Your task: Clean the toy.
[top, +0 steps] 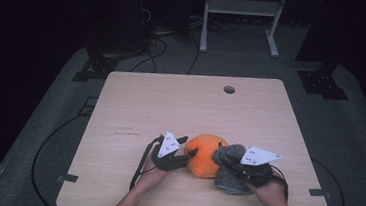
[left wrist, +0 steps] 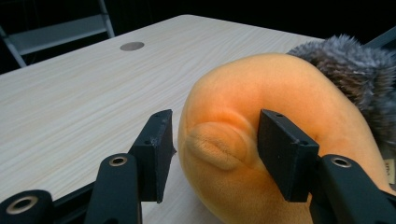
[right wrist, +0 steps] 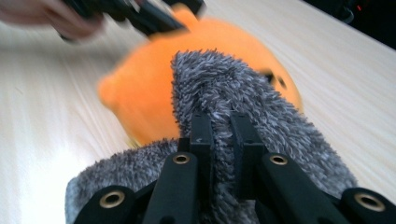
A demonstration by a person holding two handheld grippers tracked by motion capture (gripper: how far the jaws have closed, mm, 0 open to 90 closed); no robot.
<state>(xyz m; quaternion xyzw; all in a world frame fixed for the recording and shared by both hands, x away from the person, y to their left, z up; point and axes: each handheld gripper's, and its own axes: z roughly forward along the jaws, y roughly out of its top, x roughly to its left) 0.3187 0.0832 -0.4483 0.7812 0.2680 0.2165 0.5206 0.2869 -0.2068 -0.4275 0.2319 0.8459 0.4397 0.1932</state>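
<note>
Bare tabletop beyond orange plush

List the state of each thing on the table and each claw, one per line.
Orange plush: lying on the table, against the grey fabric.
Grey fabric: fold pinched and lifted by the right claw.
Left claw: jaws apart, one each side of a nub on the plush; left jaw clear of it.
Right claw: shut on the grey fabric.
Table: flat, bare wood.

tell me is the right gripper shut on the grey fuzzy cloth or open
Shut on it: the right gripper pinches a raised fold of the grey fuzzy cloth between its near-closed jaws.
</note>
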